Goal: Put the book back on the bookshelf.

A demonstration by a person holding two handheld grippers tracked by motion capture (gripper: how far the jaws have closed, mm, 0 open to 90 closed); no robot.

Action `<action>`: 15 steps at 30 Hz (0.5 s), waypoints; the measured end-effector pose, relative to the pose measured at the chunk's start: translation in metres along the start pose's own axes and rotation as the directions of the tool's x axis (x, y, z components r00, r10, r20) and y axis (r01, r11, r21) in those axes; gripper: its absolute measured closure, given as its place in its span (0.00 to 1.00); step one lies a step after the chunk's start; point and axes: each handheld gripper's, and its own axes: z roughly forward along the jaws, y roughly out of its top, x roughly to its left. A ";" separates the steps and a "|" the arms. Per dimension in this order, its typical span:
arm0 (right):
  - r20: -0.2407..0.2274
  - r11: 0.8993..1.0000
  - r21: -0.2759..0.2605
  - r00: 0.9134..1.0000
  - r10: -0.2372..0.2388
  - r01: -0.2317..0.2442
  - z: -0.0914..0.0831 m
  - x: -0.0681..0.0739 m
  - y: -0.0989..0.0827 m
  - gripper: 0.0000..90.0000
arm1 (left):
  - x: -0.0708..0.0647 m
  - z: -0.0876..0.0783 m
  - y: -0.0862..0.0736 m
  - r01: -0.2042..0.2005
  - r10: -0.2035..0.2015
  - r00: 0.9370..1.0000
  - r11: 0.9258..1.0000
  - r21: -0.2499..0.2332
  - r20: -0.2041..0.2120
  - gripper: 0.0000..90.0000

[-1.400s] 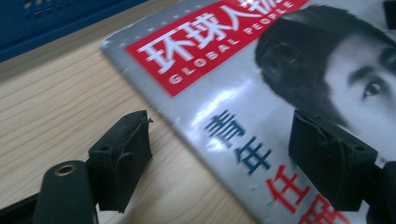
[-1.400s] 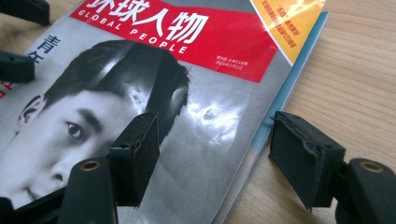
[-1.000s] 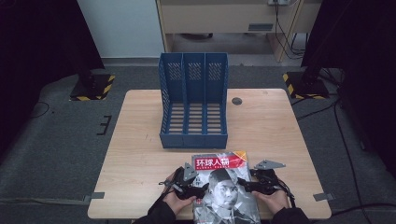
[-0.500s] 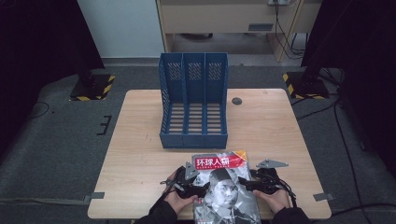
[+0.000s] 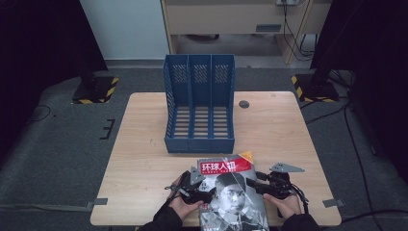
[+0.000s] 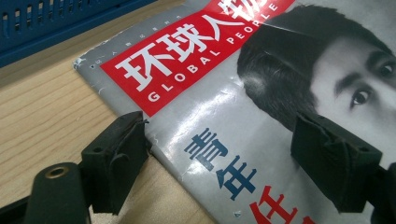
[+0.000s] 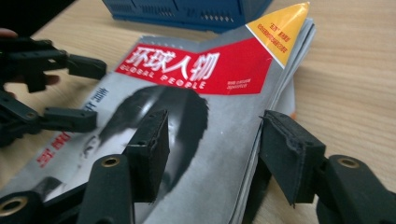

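Two grippers flank one magazine (image 5: pixel 230 192) at the near edge of the table (image 5: pixel 144 159).

The magazine lies flat, its red title band towards the blue three-slot file rack (image 5: pixel 199 103) that stands open-fronted just beyond it; a small dark disc (image 5: pixel 244 104) sits apart to the rack's right. The left gripper (image 6: pixel 219 154) has its jaws wide, one on the wood by the magazine's left edge, the other over the cover, pressing nothing. The right gripper (image 7: pixel 212 149) straddles the magazine's right edge, one jaw above the cover, one outside the fanned pages; its jaws have just been closing yet are not clamped. Nothing lies between magazine and rack. Against the earlier frame, magazine, rack and both hands sit as they did.
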 end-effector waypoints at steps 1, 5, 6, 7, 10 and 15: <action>-0.008 1.000 -0.007 1.000 -0.001 0.001 0.000 0.001 0.000 0.48 | 0.000 0.000 0.000 0.000 0.000 1.000 1.000 0.000 0.001 0.19; -0.024 0.999 -0.029 0.999 -0.022 0.021 0.000 0.002 0.002 0.48 | 0.000 0.000 0.000 -0.001 0.001 1.000 1.000 0.001 0.002 0.19; -0.019 0.999 -0.022 1.000 -0.024 0.024 0.000 0.003 0.002 0.48 | 0.000 0.000 0.000 -0.002 0.002 1.000 1.000 0.001 0.001 0.19; -0.009 1.000 -0.016 1.000 -0.027 0.027 0.001 0.002 0.001 0.46 | 0.000 0.000 0.000 -0.001 0.001 1.000 1.000 0.001 0.002 0.19; 0.035 0.999 0.022 0.999 -0.027 0.026 0.005 -0.001 0.000 0.44 | 0.000 0.000 0.000 -0.002 0.002 1.000 1.000 0.001 0.002 0.19; 0.081 0.995 0.091 0.996 -0.043 0.035 0.012 -0.003 -0.003 0.41 | 0.001 0.000 0.000 -0.005 0.005 1.000 1.000 0.001 0.006 0.19</action>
